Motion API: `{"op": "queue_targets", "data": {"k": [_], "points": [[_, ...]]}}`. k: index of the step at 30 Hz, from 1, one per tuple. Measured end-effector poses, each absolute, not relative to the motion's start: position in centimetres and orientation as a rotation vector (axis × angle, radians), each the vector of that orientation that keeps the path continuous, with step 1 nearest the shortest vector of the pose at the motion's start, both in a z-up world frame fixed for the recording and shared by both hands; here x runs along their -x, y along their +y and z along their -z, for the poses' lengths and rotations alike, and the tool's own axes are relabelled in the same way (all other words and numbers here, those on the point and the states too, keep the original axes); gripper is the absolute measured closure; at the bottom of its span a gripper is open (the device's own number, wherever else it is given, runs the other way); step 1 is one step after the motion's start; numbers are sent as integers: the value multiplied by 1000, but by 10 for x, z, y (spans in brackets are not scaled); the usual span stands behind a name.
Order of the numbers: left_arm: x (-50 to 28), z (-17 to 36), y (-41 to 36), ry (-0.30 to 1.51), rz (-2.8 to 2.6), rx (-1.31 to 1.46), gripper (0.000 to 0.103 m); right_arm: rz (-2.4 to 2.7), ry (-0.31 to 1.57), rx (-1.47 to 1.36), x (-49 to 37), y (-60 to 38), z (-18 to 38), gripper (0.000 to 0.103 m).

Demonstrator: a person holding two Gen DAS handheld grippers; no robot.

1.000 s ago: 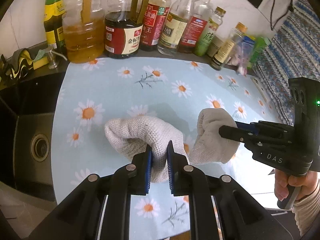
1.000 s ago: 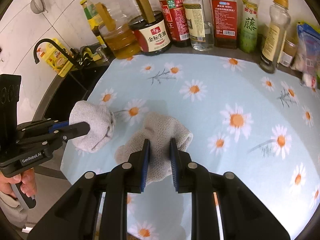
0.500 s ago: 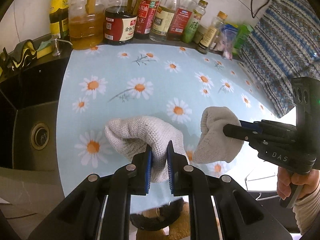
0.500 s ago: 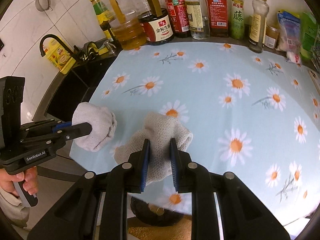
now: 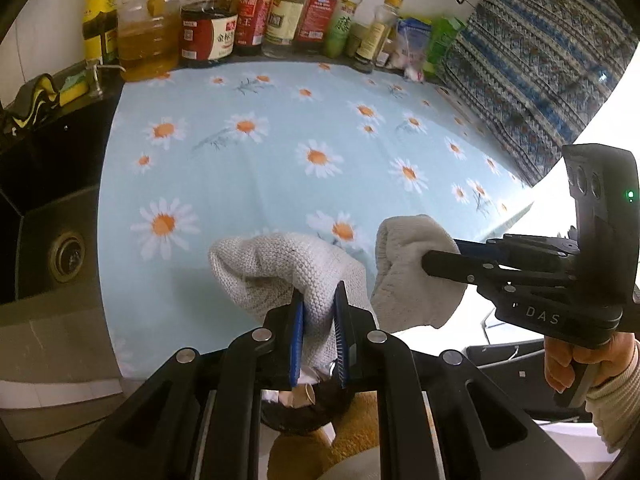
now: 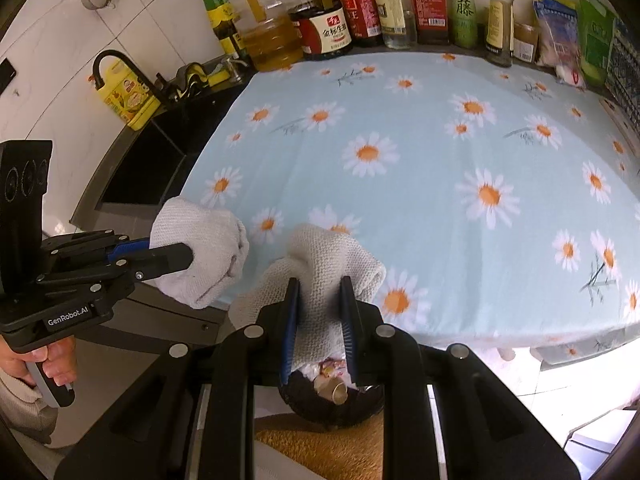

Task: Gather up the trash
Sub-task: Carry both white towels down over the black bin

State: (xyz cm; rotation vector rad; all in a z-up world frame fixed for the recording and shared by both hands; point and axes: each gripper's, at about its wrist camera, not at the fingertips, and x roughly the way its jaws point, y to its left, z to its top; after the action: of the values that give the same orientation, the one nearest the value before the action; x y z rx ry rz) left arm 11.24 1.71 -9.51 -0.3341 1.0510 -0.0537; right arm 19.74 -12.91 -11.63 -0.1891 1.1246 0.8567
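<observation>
- Daisy-print tablecloth (image 5: 280, 184) — swept bare, condiment bottles (image 6: 362, 12) lined at twelve o'clock.
- Trash bin (image 6: 332, 400), six o'clock below the table edge, holds debris.
- Left gripper (image 5: 318, 312) clenched on a knitted cloth (image 5: 280, 272); right gripper (image 6: 318, 308) clamps another knitted rag (image 6: 332, 264) — seemingly pushing trash binward.

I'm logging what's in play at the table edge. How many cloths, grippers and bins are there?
Cloths: 2 (left cloth, right cloth)
Grippers: 2 (left gripper, right gripper), each shut on a cloth
Bins: 1 (bin, below the edge)
Total: 5
</observation>
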Motion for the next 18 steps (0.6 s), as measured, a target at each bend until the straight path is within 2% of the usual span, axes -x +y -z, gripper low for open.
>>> {"op": "queue_targets", "data": {"k": [11, 18], "points": [[-77, 114, -2, 1090, 80, 353, 91, -886, 1178, 192, -168, -147, 137, 81], [-62, 147, -14, 1172, 86, 381, 91, -893, 1256, 211, -155, -153, 166, 81]]}}
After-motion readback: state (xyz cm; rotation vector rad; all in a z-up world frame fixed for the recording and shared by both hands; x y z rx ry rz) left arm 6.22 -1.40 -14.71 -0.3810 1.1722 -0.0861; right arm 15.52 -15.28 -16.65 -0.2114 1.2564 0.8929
